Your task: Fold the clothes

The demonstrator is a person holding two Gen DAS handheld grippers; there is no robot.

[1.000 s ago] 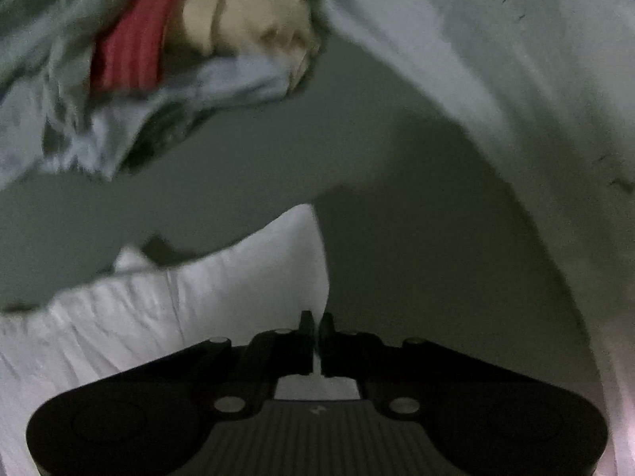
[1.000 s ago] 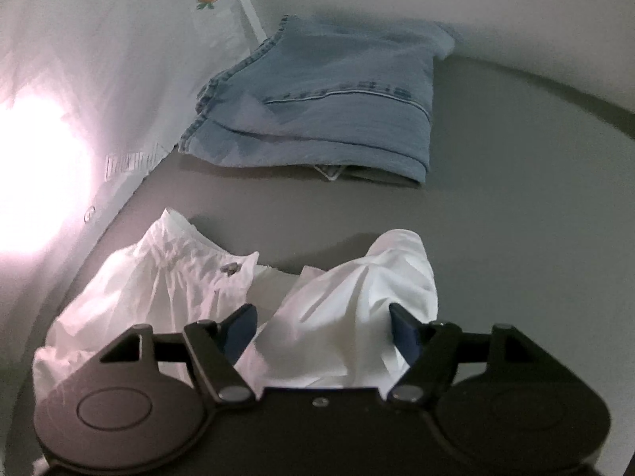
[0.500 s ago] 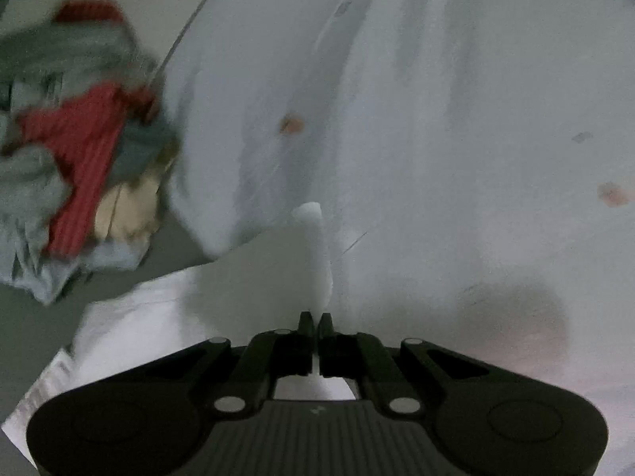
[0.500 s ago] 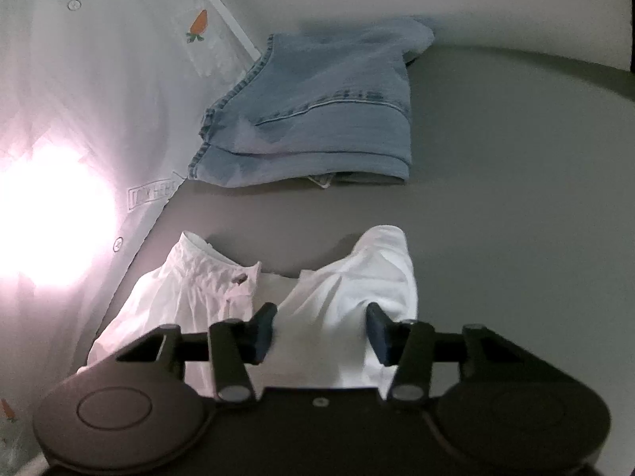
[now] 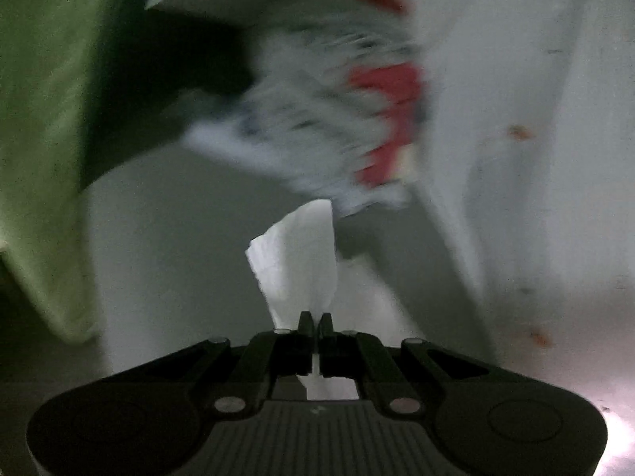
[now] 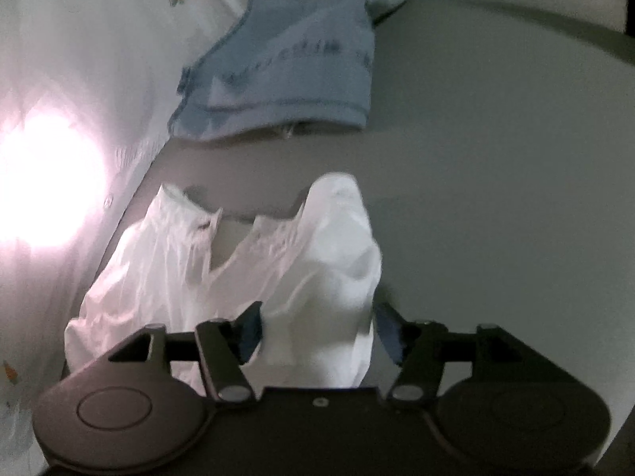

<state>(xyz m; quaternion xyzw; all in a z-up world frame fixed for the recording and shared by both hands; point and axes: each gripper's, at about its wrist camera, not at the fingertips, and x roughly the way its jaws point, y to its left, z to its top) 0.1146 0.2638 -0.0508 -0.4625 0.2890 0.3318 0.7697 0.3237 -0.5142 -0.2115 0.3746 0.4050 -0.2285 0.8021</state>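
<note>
left gripper [image 5: 315,319] clenched on white garment [image 5: 297,254], its view swung since a second ago, pile [image 5: 329,119] now upper centre | right gripper [image 6: 317,327] spread, straddling white garment on counter [image 6: 496,198] | fold underway

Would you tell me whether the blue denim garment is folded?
Folded: the blue denim garment lies as a compact layered rectangle on the grey surface.
</note>
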